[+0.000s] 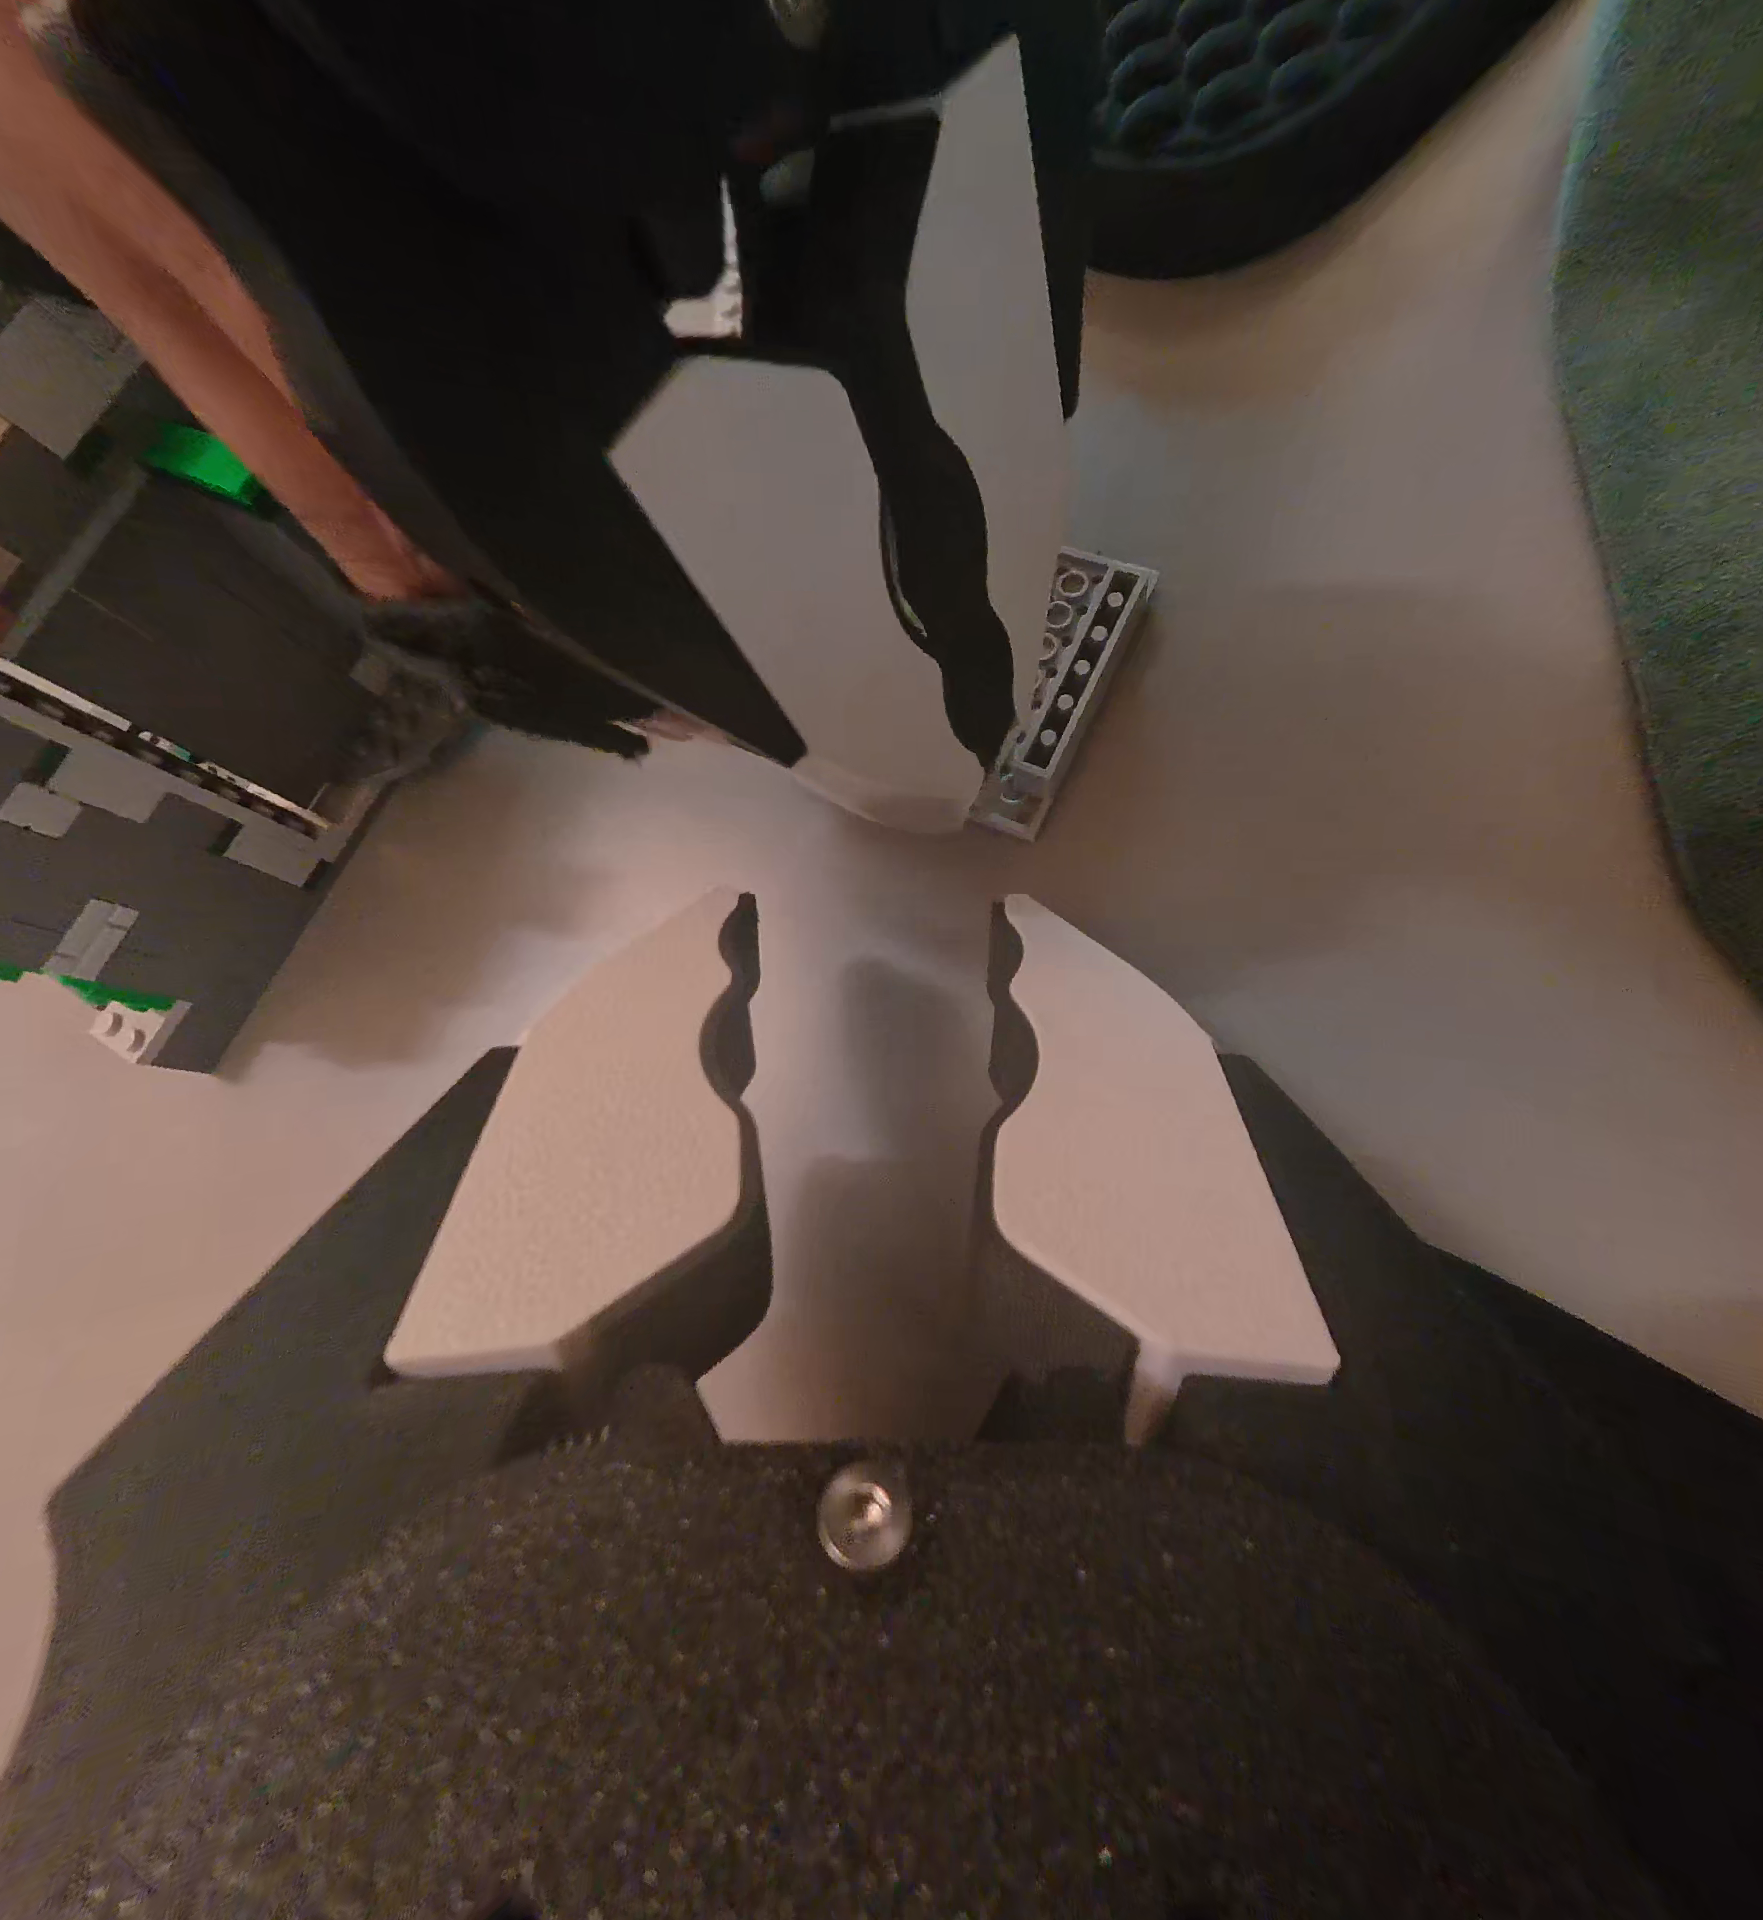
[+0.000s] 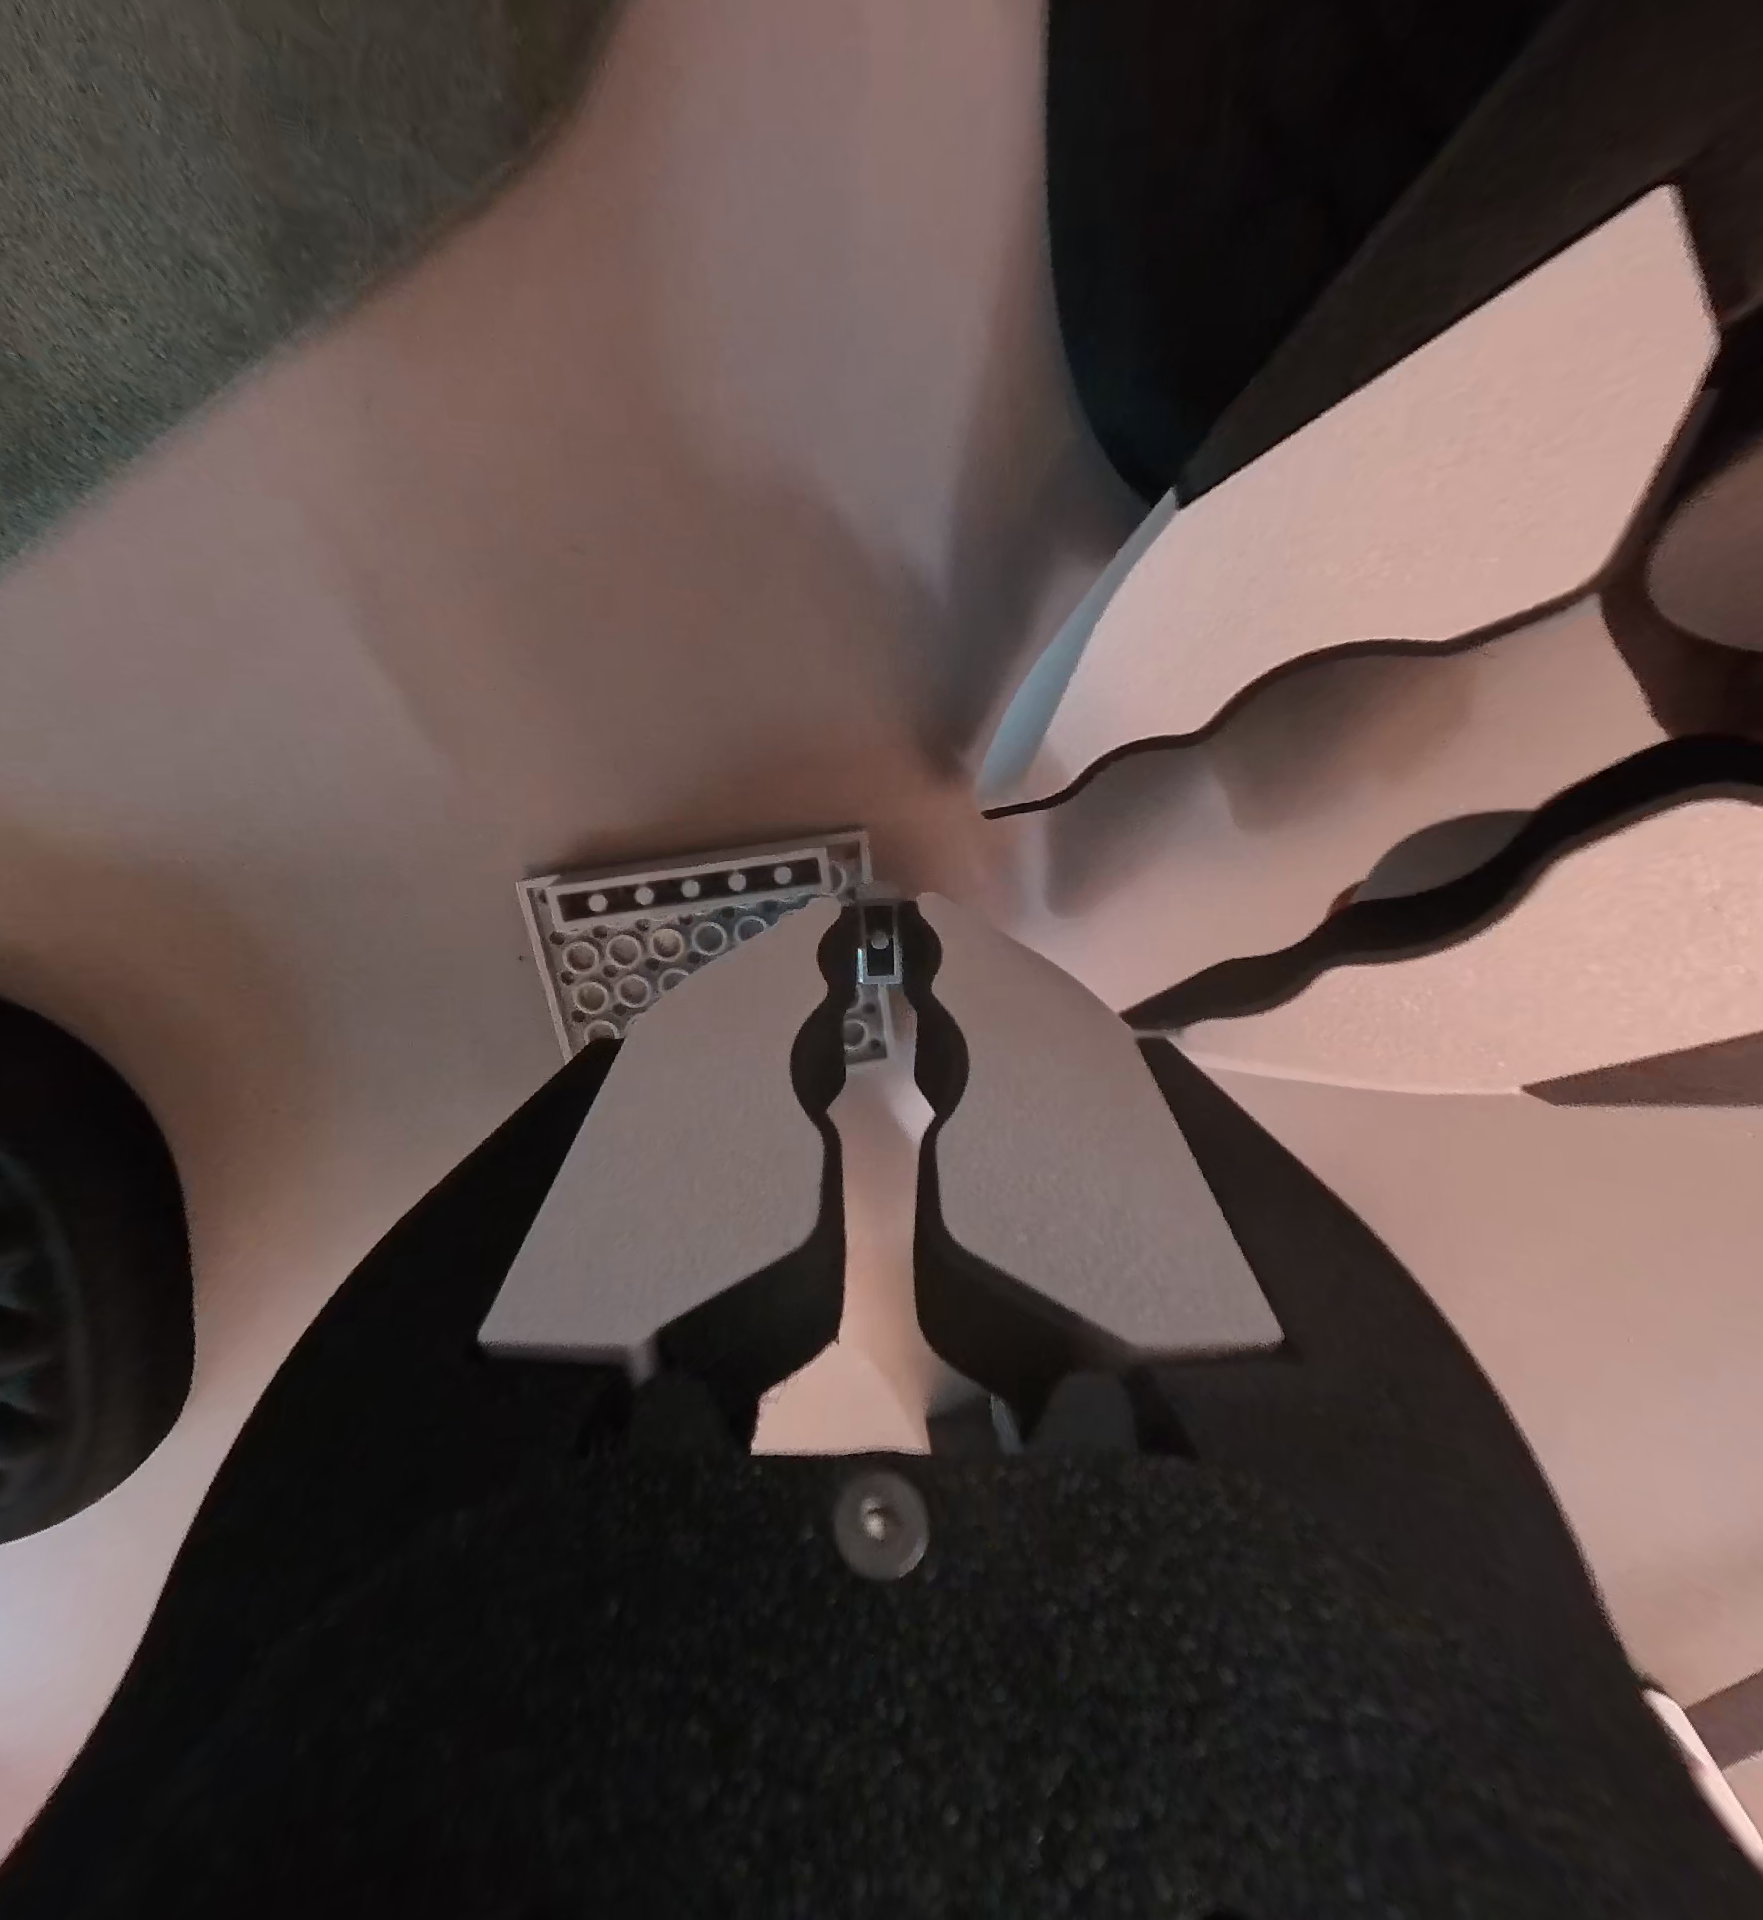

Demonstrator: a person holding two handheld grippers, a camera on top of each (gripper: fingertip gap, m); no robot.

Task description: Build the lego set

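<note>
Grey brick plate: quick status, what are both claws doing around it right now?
Right claw shut on small grey brick, over grey brick plate. Left claw open, bare, facing it. Brick model off aside.

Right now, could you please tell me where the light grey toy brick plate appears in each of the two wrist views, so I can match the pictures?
Left wrist view: the grey brick plate is just above centre, seen edge-on, at the fingertips of the right gripper reaching down from above.
Right wrist view: the plate is just left of centre, underside up, with the right gripper's fingers closed on its right edge.
Shared landmark: the dark round dimpled object.
</note>
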